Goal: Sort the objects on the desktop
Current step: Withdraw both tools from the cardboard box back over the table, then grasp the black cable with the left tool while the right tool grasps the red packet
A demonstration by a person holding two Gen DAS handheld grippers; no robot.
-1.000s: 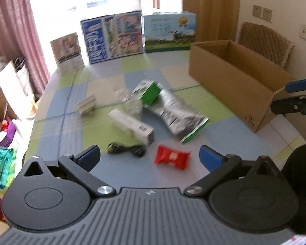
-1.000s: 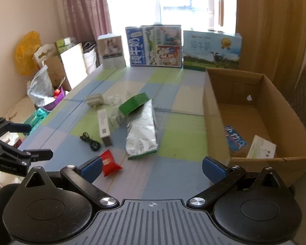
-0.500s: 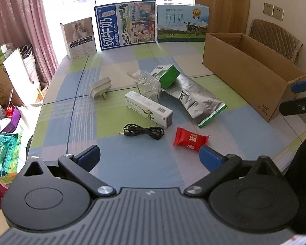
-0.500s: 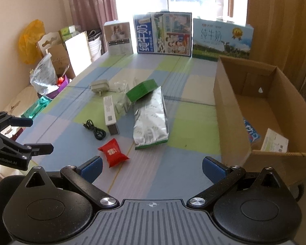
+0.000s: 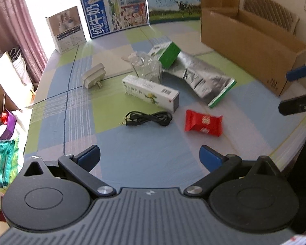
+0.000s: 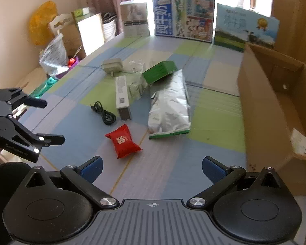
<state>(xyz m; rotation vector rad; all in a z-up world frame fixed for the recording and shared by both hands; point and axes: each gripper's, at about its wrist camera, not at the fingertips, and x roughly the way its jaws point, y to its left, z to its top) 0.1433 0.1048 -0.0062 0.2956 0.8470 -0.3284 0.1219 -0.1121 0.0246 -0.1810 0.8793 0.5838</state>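
Observation:
Loose items lie mid-table: a red snack packet [image 5: 203, 123] [image 6: 123, 140], a coiled black cable [image 5: 148, 118] [image 6: 104, 113], a long white box [image 5: 151, 92] [image 6: 122, 98], a silver foil bag [image 5: 200, 79] [image 6: 169, 106], a green box [image 5: 169, 54] [image 6: 160, 71], a crumpled clear wrapper [image 5: 145, 66] and a white plug adapter [image 5: 93, 79] [image 6: 112, 66]. My left gripper [image 5: 150, 158] is open and empty, short of the cable. My right gripper [image 6: 152, 168] is open and empty, just short of the red packet. An open cardboard box [image 5: 248, 40] [image 6: 275, 102] stands at the right.
Milk cartons [image 5: 114, 10] [image 6: 183, 15] and a white box [image 5: 66, 29] stand along the far edge. Bags and cardboard crowd the floor at the left [image 6: 57, 47]. A woven chair back [image 5: 269, 12] is behind the cardboard box. The table [image 5: 132, 147] has a checked cloth.
Both grippers have moved forward and lower toward the loose items, which now look larger and nearer. Both stay open. Nothing on the table has been moved.

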